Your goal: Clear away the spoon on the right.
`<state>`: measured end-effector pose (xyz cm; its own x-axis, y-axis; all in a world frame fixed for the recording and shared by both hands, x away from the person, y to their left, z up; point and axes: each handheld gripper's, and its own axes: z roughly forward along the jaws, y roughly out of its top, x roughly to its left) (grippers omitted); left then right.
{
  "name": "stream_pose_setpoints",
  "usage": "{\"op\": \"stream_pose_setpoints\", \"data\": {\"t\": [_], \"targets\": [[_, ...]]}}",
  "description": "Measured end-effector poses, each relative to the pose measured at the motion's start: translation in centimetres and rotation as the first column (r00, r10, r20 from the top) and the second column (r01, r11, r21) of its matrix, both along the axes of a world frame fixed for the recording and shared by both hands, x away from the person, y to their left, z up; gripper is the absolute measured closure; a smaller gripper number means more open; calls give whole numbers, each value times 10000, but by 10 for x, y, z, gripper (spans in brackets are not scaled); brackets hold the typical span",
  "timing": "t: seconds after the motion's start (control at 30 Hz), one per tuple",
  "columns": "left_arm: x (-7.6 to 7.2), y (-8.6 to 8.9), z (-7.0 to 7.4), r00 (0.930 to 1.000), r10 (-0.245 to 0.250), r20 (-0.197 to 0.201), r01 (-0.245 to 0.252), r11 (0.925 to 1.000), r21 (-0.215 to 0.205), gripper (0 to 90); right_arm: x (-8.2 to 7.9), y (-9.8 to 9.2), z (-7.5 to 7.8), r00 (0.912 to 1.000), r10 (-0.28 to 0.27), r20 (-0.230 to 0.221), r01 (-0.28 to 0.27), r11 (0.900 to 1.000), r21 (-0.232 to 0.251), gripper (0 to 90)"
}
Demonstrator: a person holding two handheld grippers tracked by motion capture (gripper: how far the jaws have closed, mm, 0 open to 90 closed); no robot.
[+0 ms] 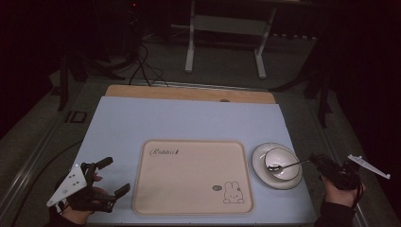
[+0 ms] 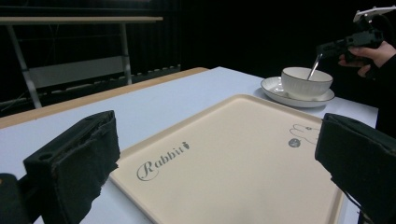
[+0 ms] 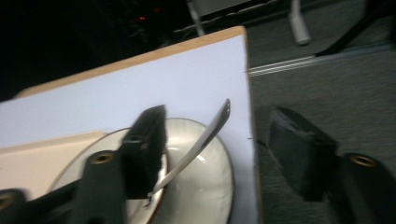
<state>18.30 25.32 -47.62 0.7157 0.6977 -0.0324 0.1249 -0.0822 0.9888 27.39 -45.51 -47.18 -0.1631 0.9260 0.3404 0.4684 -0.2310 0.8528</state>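
Spoon (image 1: 287, 165) in bowl (image 1: 282, 163), right tool (image 1: 318, 161) open

The person's left hand (image 1: 78, 201) is gripping the left gripper (image 1: 113, 176) at the near left, with its jaws spread wide and pointing right and slightly forward, nothing between them. The right hand (image 1: 341, 189) is holding the right gripper (image 1: 318, 161) at the near right, pointing left, its jaws standing apart in the right gripper view. Both dark sleeves are entering from the bottom edge.

Beige tray (image 1: 189, 189) centred, bowl (image 1: 281, 163) with spoon (image 1: 286, 166) on plate (image 1: 258, 163) beside
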Motion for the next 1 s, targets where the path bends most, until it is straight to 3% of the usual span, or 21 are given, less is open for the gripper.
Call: {"op": "stream_pose_setpoints", "data": {"t": [0.03,0.07,0.1,0.23,0.6,0.63,0.73,1.0], "targets": [[0,0,0,10000,-11,2,11,10000,-12,0,0,-3,-1,10000,42,44,-44,9994,339,440],[0,0,0,10000,-11,2,11,10000,-12,0,0,-3,-1,10000,42,44,-44,9994,339,440],[0,0,0,10000,-3,-4,3,10000,-8,0,-1,-5,-1,9999,155,69,-160,9972,727,478],[0,0,0,10000,-15,-23,15,10000,3,0,-2,-8,-2,9996,252,85,-260,9921,1227,567],[0,0,0,10000,-56,-32,56,10000,-18,0,-2,-11,-7,9995,307,-115,-282,9843,1742,736],[0,0,0,10000,-62,-34,62,10000,-18,0,-1,-11,-7,9992,382,-62,-364,9823,1839,796],[1,0,0,10000,-51,-31,51,10000,-21,0,-2,-11,-6,9991,414,1,-407,9809,1902,843],[1,0,0,10000,-47,-37,47,10000,-35,0,-3,-13,5,9963,777,378,-844,9696,2295,896]]}}
